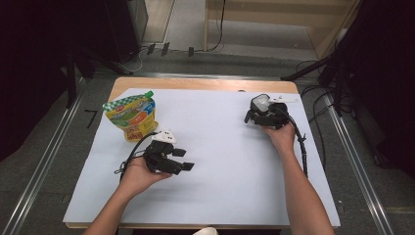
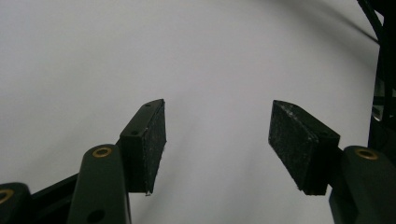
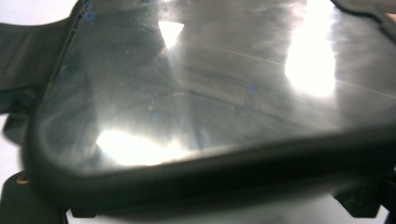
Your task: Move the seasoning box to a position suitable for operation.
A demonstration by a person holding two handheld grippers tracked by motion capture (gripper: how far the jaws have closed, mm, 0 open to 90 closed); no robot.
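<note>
right gripper (image 1: 255, 116) at the far right of the white sheet (image 1: 220, 147), jaws clamped across a glossy dark-rimmed phone (image 3: 210, 93), flat and close. left gripper (image 1: 182, 160) rests well apart, nearer the person, jaws parted, empty; snack pouch (image 1: 133, 116) just beyond it.

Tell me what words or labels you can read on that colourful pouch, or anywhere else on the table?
Nothing can be read for certain.
Pouch: a small red patch like a brand mark near its top and printing lower down, all too small and blurred to read.
White sheet covering the table: no writing.
Shiny dark-rimmed thing in the right gripper view: only glare, no text.
</note>
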